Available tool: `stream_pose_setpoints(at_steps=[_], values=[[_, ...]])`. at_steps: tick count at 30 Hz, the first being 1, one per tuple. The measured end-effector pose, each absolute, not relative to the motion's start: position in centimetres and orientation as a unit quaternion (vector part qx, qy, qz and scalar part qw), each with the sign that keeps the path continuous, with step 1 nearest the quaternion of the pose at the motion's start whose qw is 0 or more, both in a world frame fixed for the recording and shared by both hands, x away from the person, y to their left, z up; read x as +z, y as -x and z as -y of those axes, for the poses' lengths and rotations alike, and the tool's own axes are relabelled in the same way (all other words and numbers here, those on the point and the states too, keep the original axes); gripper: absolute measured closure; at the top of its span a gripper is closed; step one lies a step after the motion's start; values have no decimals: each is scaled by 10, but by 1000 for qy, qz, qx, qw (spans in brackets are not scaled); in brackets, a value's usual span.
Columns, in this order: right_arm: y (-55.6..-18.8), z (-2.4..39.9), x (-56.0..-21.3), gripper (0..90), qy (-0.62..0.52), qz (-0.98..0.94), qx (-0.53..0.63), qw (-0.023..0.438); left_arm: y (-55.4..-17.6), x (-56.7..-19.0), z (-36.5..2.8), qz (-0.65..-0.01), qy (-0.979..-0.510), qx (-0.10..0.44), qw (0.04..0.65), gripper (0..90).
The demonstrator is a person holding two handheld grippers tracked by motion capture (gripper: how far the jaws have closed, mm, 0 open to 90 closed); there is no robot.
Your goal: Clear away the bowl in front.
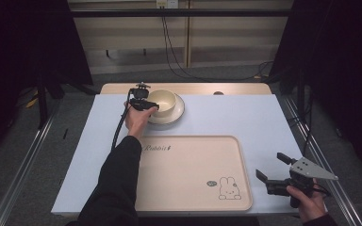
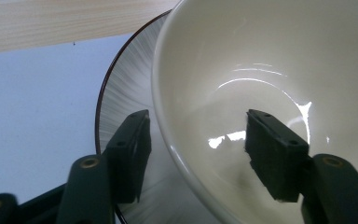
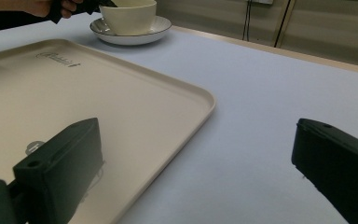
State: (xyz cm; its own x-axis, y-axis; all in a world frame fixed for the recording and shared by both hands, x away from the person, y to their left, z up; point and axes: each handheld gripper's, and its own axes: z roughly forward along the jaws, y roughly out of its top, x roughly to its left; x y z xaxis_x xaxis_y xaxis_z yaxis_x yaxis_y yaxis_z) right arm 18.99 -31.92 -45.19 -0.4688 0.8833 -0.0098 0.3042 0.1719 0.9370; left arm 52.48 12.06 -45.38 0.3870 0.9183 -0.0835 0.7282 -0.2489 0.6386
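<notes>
Up close, left tool (image 2: 196, 140) straddles the bowl (image 2: 242, 70) rim ungripped — right tool (image 1: 275, 167) open.

black sleeve (image 1: 115, 179) on the left arm, black cable (image 1: 119, 126) trailing; right gripper (image 1: 273, 172) black with a grey three-cornered plate (image 1: 311, 168).

Cream crockery and a cream tray on a pale blue counter

The glossy cream ceramic bowl (image 2: 270, 60) sits on a round white saucer (image 2: 126, 93) with fine grey radial streaks and a dark rim. The cream rectangular plastic tray (image 1: 188, 174) carries a line-drawn rabbit (image 1: 228, 188) and dark script lettering. The counter (image 1: 245, 117) is pale blue, edged in light wood grain. Both hand-held grippers, left (image 2: 196, 149) and right (image 3: 196, 172), have black jaws.
</notes>
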Motion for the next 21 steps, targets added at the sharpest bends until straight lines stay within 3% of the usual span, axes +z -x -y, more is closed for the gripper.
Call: stream_pose_setpoints(at_steps=[2,21], values=[[-190,319,-452,12,-420,-706,487,297,-525,-453,-121,-534,-773,146,309,551],[-189,319,-452,12,-423,-704,487,296,-527,-450,-123,-569,-757,109,303,817]])
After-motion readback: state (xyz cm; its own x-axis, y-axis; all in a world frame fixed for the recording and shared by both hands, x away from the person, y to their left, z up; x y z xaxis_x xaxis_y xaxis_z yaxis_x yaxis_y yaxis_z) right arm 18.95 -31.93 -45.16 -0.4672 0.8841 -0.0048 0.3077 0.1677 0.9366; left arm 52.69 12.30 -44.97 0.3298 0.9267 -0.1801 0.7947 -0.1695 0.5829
